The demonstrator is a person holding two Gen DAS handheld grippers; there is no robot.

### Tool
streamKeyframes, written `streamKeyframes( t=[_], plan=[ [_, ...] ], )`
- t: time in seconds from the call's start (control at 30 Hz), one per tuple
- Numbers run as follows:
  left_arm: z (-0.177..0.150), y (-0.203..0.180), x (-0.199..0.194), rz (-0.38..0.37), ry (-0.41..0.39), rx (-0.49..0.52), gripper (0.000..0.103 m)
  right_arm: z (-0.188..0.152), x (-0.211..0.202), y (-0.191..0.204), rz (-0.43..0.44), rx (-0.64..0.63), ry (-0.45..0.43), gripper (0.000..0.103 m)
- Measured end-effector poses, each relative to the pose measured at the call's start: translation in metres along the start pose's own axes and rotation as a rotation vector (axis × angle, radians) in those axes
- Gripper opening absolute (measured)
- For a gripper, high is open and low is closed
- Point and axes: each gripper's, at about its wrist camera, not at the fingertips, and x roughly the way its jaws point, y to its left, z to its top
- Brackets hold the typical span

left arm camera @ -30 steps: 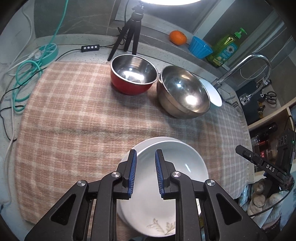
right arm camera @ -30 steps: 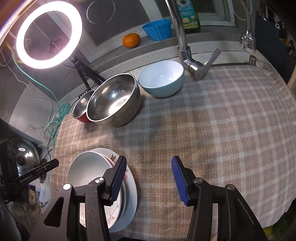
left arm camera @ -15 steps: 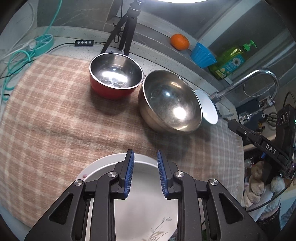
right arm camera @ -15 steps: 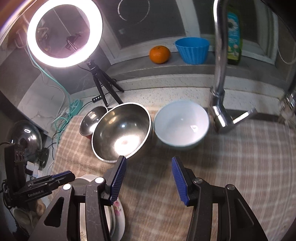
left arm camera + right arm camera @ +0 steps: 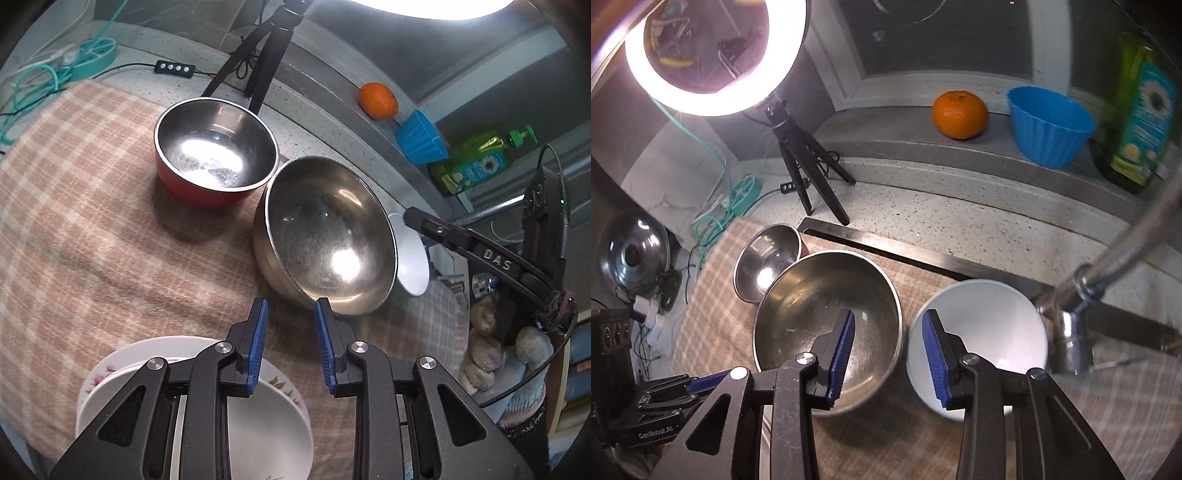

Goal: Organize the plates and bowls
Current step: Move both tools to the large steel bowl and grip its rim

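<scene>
The right gripper [image 5: 888, 356], fingers closing with nothing between them, hangs over the touching rims of the steel bowl [image 5: 827, 317] and white bowl [image 5: 982, 325] on the checked cloth [image 5: 886, 435]; the left gripper [image 5: 290, 345] stands apart, empty.

Home kitchen: speckled stone bench [image 5: 960, 225] w/ sink faucet [image 5: 1108, 266], dish soap bottle [image 5: 476, 166] on the sill, pot lid [image 5: 635, 251], steel bowls [image 5: 325, 236] on a checked cloth [image 5: 92, 221].
</scene>
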Motion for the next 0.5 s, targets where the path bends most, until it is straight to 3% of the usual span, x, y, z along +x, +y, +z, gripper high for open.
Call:
streamKeyframes(
  t=[0.5],
  plan=[
    [0.013,-0.005,0.023,0.017,0.012,-0.032,0.025,0.020,0.050,0.000,0.015,-0.040,0.108,0.017]
  ],
)
